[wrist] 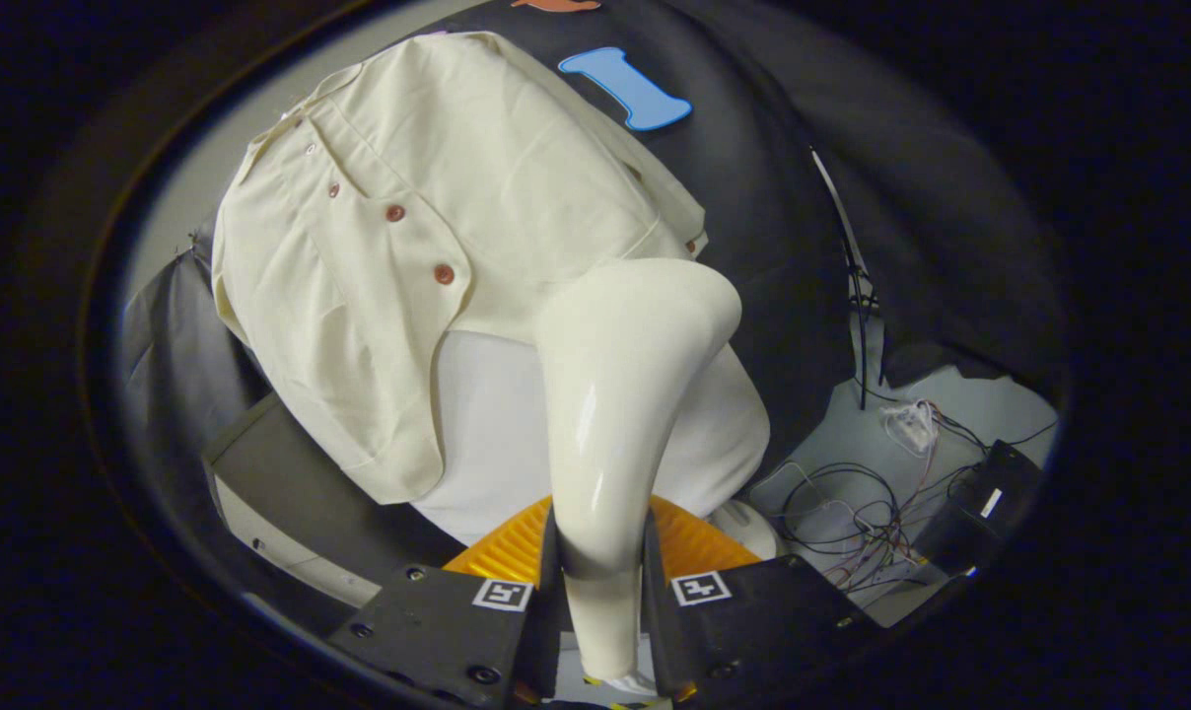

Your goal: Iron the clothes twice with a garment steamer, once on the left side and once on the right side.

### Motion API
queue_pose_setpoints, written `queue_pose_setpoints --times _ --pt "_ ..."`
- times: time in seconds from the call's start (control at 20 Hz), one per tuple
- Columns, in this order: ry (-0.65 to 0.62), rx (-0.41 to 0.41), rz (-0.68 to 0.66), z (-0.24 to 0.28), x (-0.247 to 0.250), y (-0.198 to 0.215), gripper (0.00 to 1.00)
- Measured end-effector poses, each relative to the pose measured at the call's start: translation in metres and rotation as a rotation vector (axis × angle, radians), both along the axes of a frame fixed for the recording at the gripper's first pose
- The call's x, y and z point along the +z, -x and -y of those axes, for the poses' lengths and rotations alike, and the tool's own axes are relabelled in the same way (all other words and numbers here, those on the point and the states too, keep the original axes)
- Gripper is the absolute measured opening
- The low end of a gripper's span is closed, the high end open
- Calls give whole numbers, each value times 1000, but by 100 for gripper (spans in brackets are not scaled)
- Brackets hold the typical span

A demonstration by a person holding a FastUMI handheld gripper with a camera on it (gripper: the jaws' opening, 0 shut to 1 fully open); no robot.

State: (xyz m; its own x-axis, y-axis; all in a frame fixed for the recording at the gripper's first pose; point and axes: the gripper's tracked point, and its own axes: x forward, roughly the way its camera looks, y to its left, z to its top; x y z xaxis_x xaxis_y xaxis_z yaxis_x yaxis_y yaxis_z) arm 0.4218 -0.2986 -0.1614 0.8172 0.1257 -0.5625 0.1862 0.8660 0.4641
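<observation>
A cream short-sleeved shirt (408, 197) with brown buttons hangs on a white mannequin torso (487, 424) ahead of the fingers, and the whole scene looks tilted. My gripper (600, 572) is shut on the handle of a glossy white garment steamer (625, 375), which rises from between the fingers. The steamer's head sits by the shirt's lower hem, on the side right of the button row. Whether the head touches the cloth is hidden.
A dark grey box or table edge (290, 473) lies below the shirt to the left. To the right, on the pale floor, are tangled cables (872, 513), a black box (990, 493) and a white rounded base (753, 528).
</observation>
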Motion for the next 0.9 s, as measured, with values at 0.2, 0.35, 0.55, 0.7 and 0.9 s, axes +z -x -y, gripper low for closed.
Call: queue_pose_setpoints --times 0.2,0.35,0.55,0.7,0.9 --pt "27 38 57 -24 34 24 37" --pt "62 68 120 -49 67 42 37" --pt "180 146 223 -95 110 72 37" --pt "212 173 310 -130 142 90 37" --pt "248 166 417 -172 174 120 37"
